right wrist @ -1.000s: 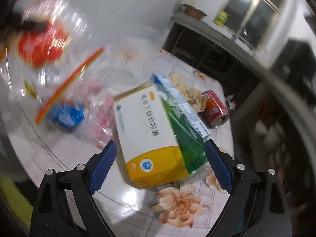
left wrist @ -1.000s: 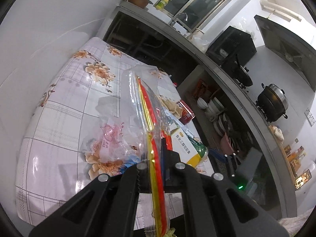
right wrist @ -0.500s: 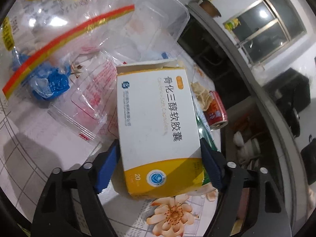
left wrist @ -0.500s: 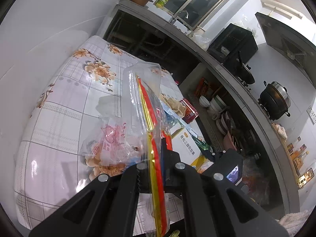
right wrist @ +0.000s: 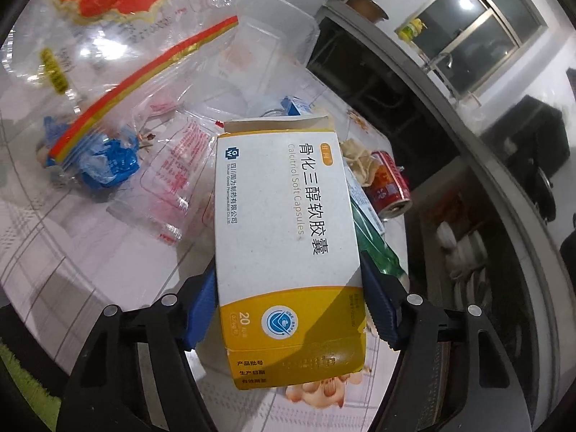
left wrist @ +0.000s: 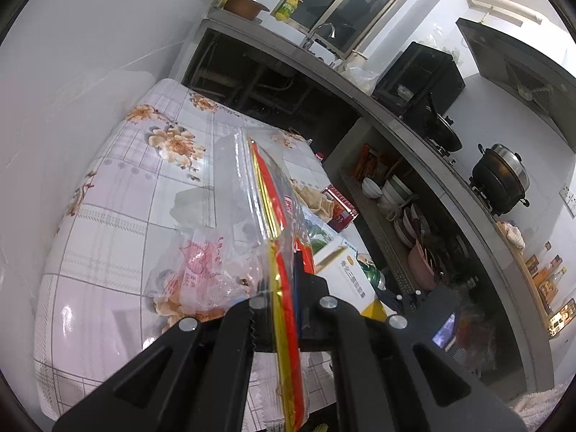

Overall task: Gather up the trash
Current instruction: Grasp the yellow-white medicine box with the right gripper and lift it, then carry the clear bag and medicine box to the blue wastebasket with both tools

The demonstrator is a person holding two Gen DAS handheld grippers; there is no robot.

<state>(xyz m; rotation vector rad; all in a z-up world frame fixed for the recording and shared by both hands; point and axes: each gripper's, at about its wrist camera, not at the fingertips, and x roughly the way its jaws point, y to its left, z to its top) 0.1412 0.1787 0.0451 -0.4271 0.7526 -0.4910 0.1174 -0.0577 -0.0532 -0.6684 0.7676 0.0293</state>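
My left gripper is shut on the red-and-yellow zip strip of a clear plastic bag, which stands up from the jaws. In the right wrist view the same bag hangs at upper left with a blue wrapper inside. A white-and-yellow medicine box lies between the blue pads of my right gripper. Its jaws are closing and both pads touch the box's sides. That box also shows just right of the bag.
A floral tablecloth covers the table against a white wall. Behind the box lie a green bottle, a red can, crumpled paper and a clear wrapper with red print. A kitchen counter with shelves runs on the right.
The right jaws have narrowed from wide apart onto the medicine box, which now fills more of the view. The left gripper keeps its hold on the bag almost unmoved.
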